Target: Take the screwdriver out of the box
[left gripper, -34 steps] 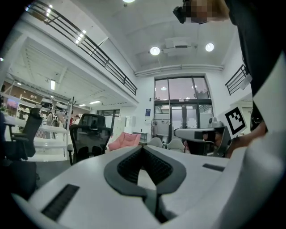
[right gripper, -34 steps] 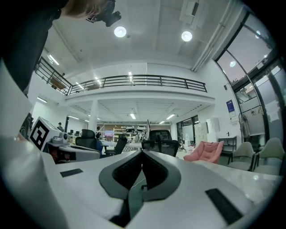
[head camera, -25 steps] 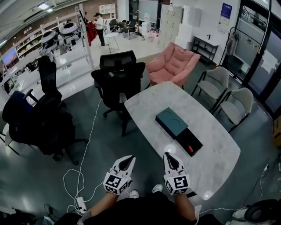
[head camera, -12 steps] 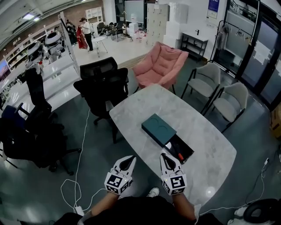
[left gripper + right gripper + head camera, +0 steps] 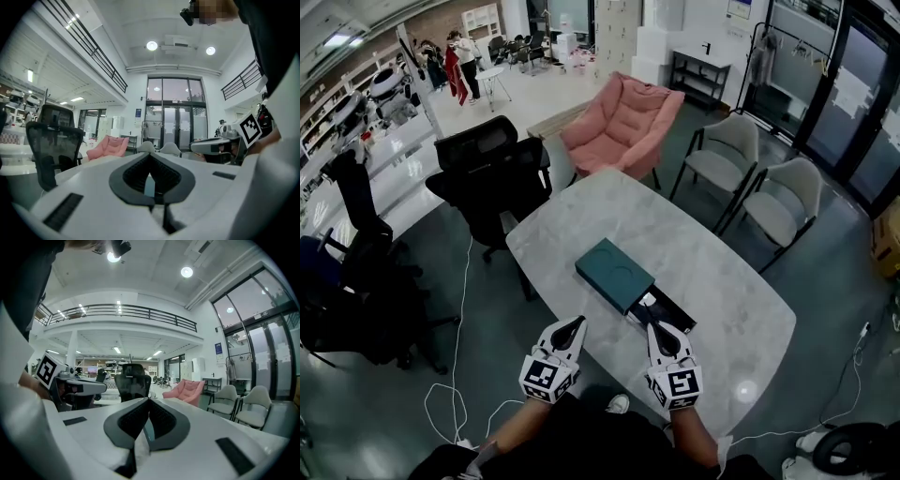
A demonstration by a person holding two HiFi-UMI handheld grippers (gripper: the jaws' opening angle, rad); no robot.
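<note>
Screwdriver: can't pick it out. Only the head view shows the flat teal rectangular box [image 5: 614, 273]. Its black inner tray [image 5: 672, 313] is slid out at the near-right end and partly covered by a gripper tip. The box lies flat near the middle of the pale grey marble-pattern desk [image 5: 727, 281], long axis running far-left to near-right.

White right hand-held gripper [image 5: 653, 327]: jaws pressed together, nothing between them, tip over the desk's near edge right at the tray's near end.

White left hand-held gripper [image 5: 573, 325]: jaws together and empty too, near the desk's near edge, to the left of the box and clear of it.

Both forearms reach forward side by side, grippers about level and pointing far, marker cubes facing up.
</note>
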